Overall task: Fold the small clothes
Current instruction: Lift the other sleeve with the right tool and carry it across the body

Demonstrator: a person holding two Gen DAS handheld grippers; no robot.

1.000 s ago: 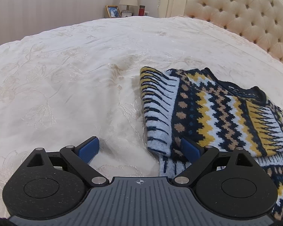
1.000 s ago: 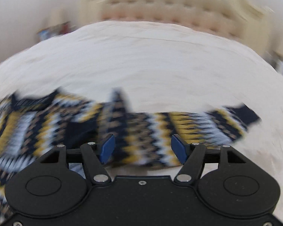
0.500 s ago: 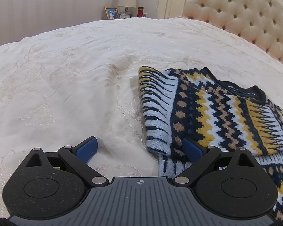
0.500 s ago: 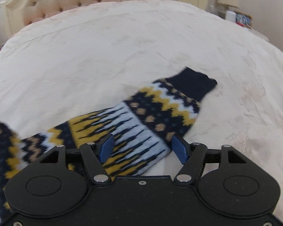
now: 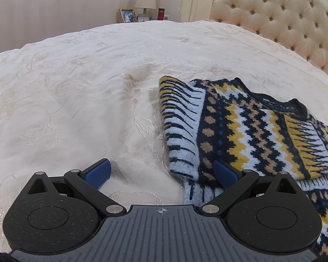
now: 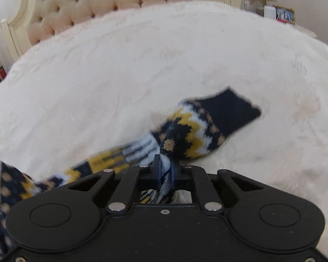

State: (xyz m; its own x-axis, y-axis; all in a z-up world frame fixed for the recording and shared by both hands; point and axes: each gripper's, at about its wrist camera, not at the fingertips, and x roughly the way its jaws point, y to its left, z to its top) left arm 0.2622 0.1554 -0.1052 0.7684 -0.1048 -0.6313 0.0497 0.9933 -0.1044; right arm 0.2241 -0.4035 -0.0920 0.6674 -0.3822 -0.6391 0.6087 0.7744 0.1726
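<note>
We're mid-fold on the sweater [image 5: 258,135], which lies on the bedspread [image 5: 76,109] toward the headboard [image 5: 284,21] side. Its left sleeve [image 5: 181,126] is already folded in over the body. The right sleeve [image 6: 199,128] is the step in hand.

Right gripper [image 6: 165,168]: clenched on the right sleeve just short of the dark cuff [image 6: 231,109], with knit bunched between the pads. The cuff sticks out past the grip and lies on the bedspread.

Left gripper [image 5: 161,172]: released, jaws opening to full spread, nothing held. Its right pad [image 5: 224,172] sits on the sweater's edge; its left pad is on bare bedspread.

Next move, as we read it: lift the right sleeve and carry it across the body to mirror the left one. That needs enough lift for the cuff not to drag, and a flat lay-down. The pinch is narrow, so the sleeve may twist.

Versus half a second ago: the right jaws were wide, straddling a flat sleeve; now they're closed on it and the sleeve is puckered. The left view is almost unchanged, jaws only slightly wider.
</note>
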